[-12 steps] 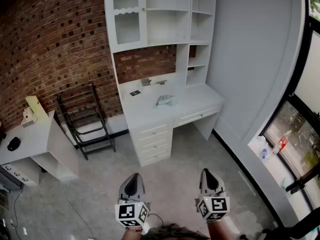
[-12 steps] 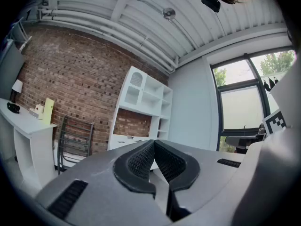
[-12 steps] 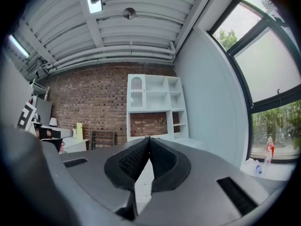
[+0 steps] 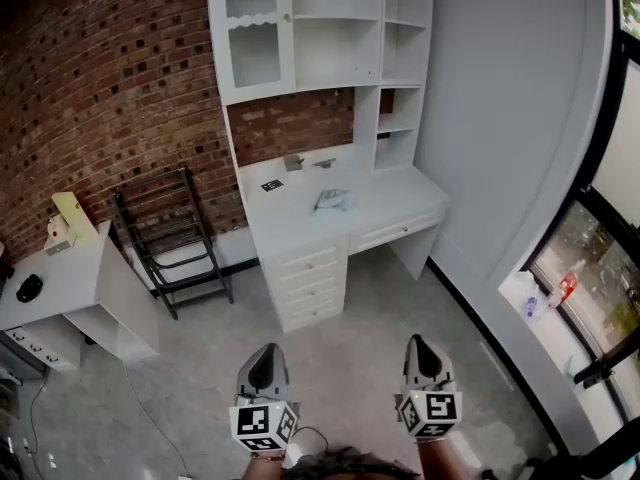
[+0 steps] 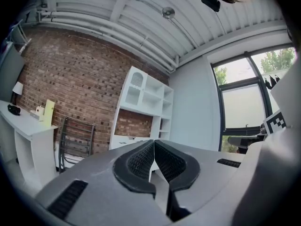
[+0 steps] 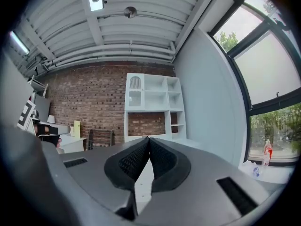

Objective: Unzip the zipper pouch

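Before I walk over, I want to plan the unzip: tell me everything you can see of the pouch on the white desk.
The pouch is small, pale grey-blue, soft-looking, flat and slightly rumpled. It lies askew on the white desk, about mid-width, in front of the brick-backed gap under the shelving. Only the desk touches it. At this distance its zipper, and whether it is open or shut, cannot be made out.

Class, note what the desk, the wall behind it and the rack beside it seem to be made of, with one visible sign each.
Desk: likely painted wood or board, smooth matt white.
Wall: bare brick, red-brown blocks with mortar lines.
Rack: probably metal, thin black bars.
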Tool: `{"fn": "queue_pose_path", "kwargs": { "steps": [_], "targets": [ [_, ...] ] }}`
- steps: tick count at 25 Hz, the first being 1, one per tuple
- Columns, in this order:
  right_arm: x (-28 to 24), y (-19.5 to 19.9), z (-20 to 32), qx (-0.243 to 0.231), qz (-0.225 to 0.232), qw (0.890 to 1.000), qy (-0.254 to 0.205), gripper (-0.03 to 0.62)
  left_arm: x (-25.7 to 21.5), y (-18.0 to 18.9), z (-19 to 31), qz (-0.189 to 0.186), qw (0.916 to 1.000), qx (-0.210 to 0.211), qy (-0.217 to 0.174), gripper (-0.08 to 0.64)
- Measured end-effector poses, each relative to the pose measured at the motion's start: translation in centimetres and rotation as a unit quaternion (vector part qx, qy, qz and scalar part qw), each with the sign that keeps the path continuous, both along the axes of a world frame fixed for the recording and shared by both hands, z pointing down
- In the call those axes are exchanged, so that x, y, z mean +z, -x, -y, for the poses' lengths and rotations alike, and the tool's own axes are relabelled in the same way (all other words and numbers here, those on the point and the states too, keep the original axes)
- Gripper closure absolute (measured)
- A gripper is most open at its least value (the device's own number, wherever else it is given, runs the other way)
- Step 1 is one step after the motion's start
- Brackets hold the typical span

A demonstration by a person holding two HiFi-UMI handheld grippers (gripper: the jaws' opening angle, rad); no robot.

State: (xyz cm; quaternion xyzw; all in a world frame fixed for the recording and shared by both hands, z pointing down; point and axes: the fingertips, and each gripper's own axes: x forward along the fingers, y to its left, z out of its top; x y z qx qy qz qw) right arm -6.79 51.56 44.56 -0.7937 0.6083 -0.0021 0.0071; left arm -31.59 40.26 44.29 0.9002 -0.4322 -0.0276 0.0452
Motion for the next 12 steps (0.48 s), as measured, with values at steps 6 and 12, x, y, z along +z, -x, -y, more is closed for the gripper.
{"fn": "queue_pose_path", "kwargs": {
  "steps": [6,12],
  "targets": [
    [0.4,-0.6,0.2,0.000,0.002,1.000,0.007,0.591,0.2,-0.7,-0.2,-0.002,0.9998,0.018,0.002,0.557],
    [0.7,-1.6,0.5,-0.001,0.005,1.000,0.005,0.584,0.7,-1.5,-0.1,0.005,0.9990,0.045,0.004,0.476]
  ]
}}
